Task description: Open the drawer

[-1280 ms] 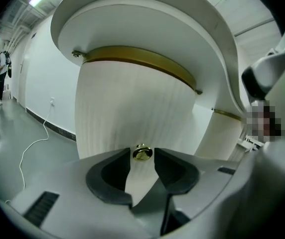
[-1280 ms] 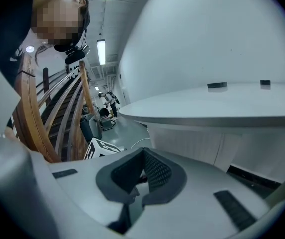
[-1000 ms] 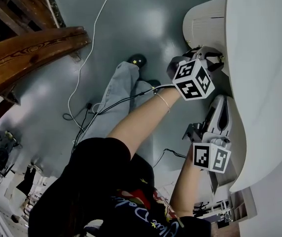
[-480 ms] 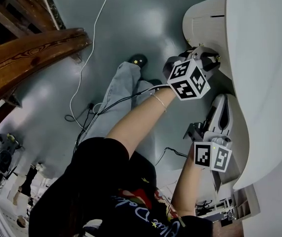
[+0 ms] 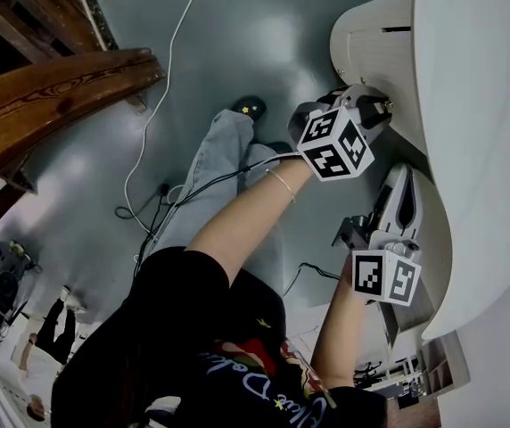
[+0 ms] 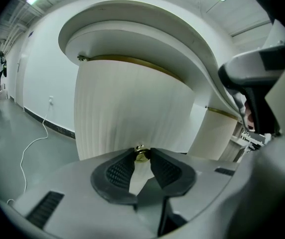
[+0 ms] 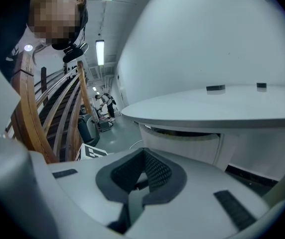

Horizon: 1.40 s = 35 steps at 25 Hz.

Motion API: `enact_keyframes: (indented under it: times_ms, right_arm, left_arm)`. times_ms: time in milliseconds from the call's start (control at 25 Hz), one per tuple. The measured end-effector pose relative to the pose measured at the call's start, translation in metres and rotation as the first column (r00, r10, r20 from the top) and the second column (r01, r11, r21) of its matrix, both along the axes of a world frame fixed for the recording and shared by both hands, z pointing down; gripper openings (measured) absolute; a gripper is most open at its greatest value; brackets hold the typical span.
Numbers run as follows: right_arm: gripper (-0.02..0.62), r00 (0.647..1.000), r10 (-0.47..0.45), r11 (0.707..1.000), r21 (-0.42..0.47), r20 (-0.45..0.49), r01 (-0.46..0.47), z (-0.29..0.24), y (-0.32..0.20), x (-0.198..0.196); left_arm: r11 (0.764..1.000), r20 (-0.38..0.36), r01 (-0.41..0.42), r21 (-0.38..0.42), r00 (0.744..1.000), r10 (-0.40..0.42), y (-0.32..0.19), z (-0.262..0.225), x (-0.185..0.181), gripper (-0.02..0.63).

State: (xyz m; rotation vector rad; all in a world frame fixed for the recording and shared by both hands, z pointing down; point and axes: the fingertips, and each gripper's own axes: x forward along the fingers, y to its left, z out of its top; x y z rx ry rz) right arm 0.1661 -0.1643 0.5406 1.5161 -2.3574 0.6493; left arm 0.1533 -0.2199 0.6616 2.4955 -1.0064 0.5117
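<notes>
The drawer [image 6: 132, 103] is the curved, ribbed white front tucked under the overhanging white surface [image 6: 147, 39], with a thin brass strip [image 6: 132, 62] along its top edge. Its small brass knob [image 6: 141, 155] sits low on that front, and my left tongs [image 6: 142, 152] are clamped on it: the tips of the two dark pads press the knob from either side, and behind the tips the pads stand apart in a narrow V. I cannot tell from these views whether the drawer is pulled out at all. In the head view the left tongs [image 5: 373, 112] reach in below the rim of the surface [image 5: 478, 105], with their marker cube [image 5: 333, 143] turned towards me. The right tongs [image 5: 402, 194] sit just beside them along the edge of the surface, apart from the knob. In the right gripper view the right tongs [image 7: 143, 154] are closed, their pad tips meeting with nothing between them, and they point under the round edge of the surface [image 7: 222, 108]. Below both arms lies the grey-green floor [image 5: 264, 34]. A white cable [image 5: 161, 87] trails across it, and curved wooden rails [image 5: 50, 87] stand well off to the left.
</notes>
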Motion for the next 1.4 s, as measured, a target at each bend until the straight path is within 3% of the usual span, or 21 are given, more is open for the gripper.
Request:
enact_keyframes:
  times_ms: [360, 840, 1400]
  right_arm:
    - [-0.003, 1.0, 0.006, 1.0, 0.03, -0.022, -0.006, -0.016, 0.016, 0.014]
    - [-0.003, 0.981, 0.195, 0.981, 0.01, 0.0, -0.195, -0.017, 0.044, 0.029]
    - [-0.003, 0.958, 0.287, 0.958, 0.016, 0.009, -0.287, -0.027, 0.079, 0.02]
  left_arm:
    - [1.0, 0.026, 0.007, -0.028, 1.0, -0.007, 0.026, 0.0, -0.015, 0.098]
    - [0.996, 0.033, -0.064, -0.056, 0.997, 0.066, 0.05, 0.0, -0.025, 0.098]
    - [0.99, 0.036, -0.102, -0.096, 0.994, 0.106, 0.078, 0.0, -0.043, 0.098]
